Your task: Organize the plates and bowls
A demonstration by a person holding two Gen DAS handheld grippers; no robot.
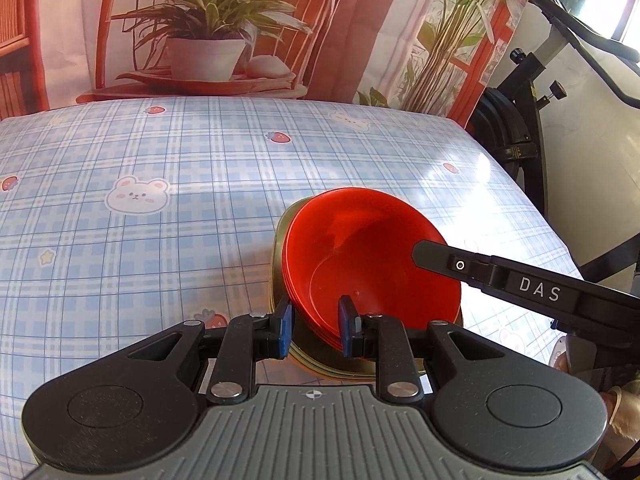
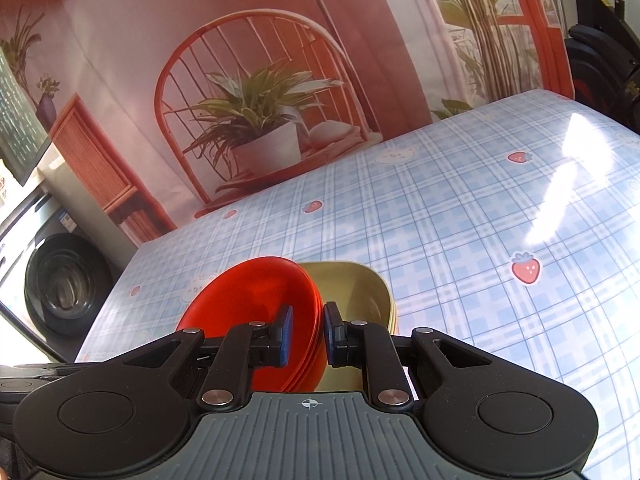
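1. Left wrist view: a stack of red bowls [image 1: 372, 260] is seen nested in a stack of olive-yellow bowls [image 1: 280, 248] on the table [image 1: 160, 160], near its right edge. The near rim of the red stack is clamped between the narrowed pads of the left gripper [image 1: 316, 330]. "DAS" is read on the right gripper's finger reaching over the bowls from the right. An exercise bike [image 1: 540, 100] is seen beyond the table edge.

2. Right wrist view: the red bowls [image 2: 248, 296] are tilted against the yellow bowls [image 2: 360, 292]. The red rim is pinched by the right gripper [image 2: 306, 334], jaws narrow. A washing machine [image 2: 60, 284] is seen at left.
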